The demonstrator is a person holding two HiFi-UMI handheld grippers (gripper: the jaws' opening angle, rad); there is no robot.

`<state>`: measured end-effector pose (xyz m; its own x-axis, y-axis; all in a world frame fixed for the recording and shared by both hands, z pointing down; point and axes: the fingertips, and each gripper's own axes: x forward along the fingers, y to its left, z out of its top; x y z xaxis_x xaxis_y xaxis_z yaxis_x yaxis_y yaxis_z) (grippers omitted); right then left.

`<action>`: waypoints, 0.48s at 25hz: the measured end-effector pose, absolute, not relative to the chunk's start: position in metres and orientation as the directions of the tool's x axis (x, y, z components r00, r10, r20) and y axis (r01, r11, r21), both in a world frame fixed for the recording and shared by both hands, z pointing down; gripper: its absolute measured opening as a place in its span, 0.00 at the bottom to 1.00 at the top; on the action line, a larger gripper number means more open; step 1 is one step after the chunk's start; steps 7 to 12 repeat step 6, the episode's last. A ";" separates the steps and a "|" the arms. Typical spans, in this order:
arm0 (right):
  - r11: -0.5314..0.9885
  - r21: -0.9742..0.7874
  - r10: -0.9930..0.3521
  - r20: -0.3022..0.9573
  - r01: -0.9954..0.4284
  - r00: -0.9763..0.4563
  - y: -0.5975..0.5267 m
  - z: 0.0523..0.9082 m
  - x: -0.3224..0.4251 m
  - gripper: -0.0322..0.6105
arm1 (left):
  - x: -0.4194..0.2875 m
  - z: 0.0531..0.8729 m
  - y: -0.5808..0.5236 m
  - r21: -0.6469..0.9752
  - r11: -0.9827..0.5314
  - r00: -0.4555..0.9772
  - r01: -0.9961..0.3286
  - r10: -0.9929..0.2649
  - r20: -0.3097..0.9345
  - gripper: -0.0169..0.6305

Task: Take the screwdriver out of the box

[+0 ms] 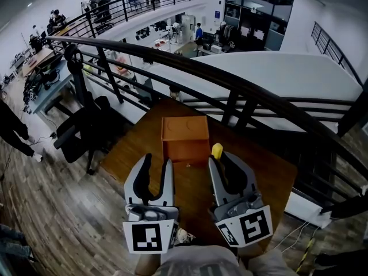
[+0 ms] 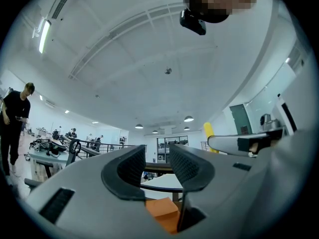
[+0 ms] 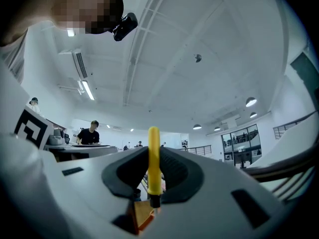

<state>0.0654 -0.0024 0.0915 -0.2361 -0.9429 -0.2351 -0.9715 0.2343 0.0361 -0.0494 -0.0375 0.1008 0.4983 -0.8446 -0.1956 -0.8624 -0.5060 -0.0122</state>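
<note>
Wooden table [image 1: 261,171] carried the orange box [image 1: 184,138], lid seemingly shut. My left gripper [image 1: 157,161] hung before it, jaws apart, nothing between them. My right gripper [image 1: 222,157] clamped the yellow-handled screwdriver [image 3: 153,158] upright, outside the box, beside its right front corner.

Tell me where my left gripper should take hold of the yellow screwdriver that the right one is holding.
Probably the free yellow handle end of the screwdriver, which pokes out past the jaws of the right gripper. Bring the open left gripper in from the left side, jaws across the round handle; the rest is clamped.
</note>
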 end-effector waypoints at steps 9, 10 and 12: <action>0.237 0.030 -0.943 -0.232 -0.971 -0.237 -0.002 0.093 0.069 0.17 | -0.043 0.101 -0.034 -0.009 -0.518 0.509 -0.855 -0.837 -0.202 0.25; 0.237 0.030 -0.943 -0.232 -0.971 -0.237 -0.002 0.093 0.069 0.17 | -0.043 0.101 -0.034 -0.009 -0.518 0.509 -0.855 -0.837 -0.202 0.25; 0.237 0.030 -0.943 -0.232 -0.971 -0.237 -0.002 0.093 0.069 0.17 | -0.043 0.101 -0.034 -0.009 -0.518 0.509 -0.855 -0.837 -0.202 0.25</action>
